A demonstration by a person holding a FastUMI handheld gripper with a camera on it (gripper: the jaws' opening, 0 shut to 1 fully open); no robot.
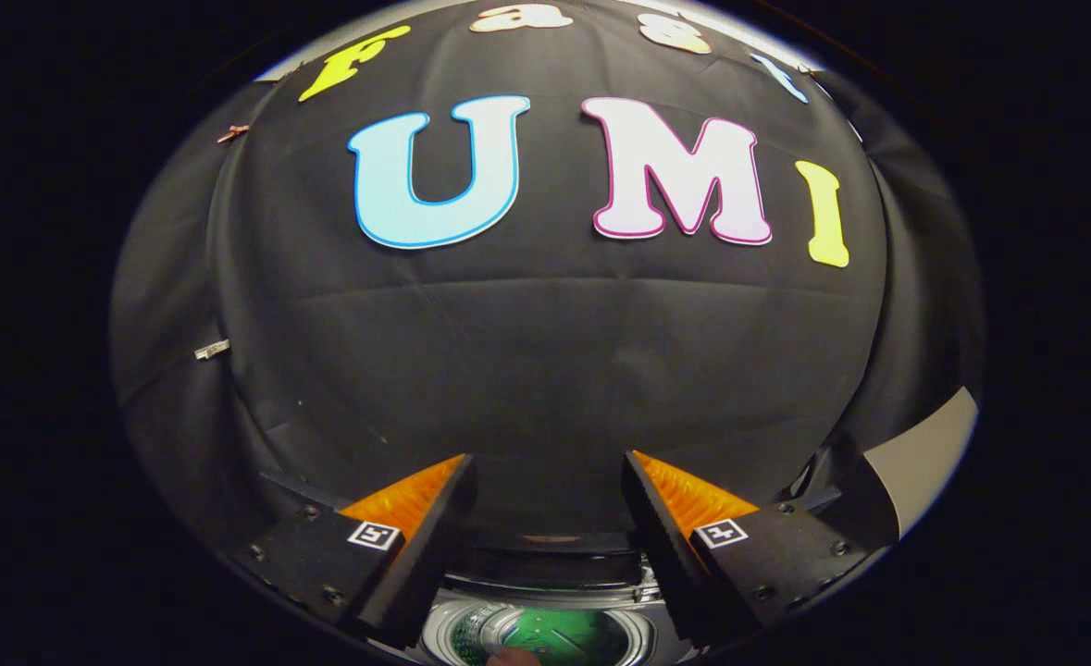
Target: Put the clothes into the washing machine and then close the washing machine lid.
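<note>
While the tongs stand apart with nothing between them, the washing machine sits low between and just below their fingers, its round drum open and something green lying inside, which I take for the clothes, with a small pale shape at its near rim that I cannot identify. Cloth like that should be light, soft and floppy, best pinched at a bunched fold. The lid, probably the dark band just beyond the drum, looks stiff and wants a hold at its free edge; farther off hangs the black cloth wall.

Round silver washing machine drum: cut off below, flanked by spread gripper fingers.
Green contents: too blurred to identify.
</note>
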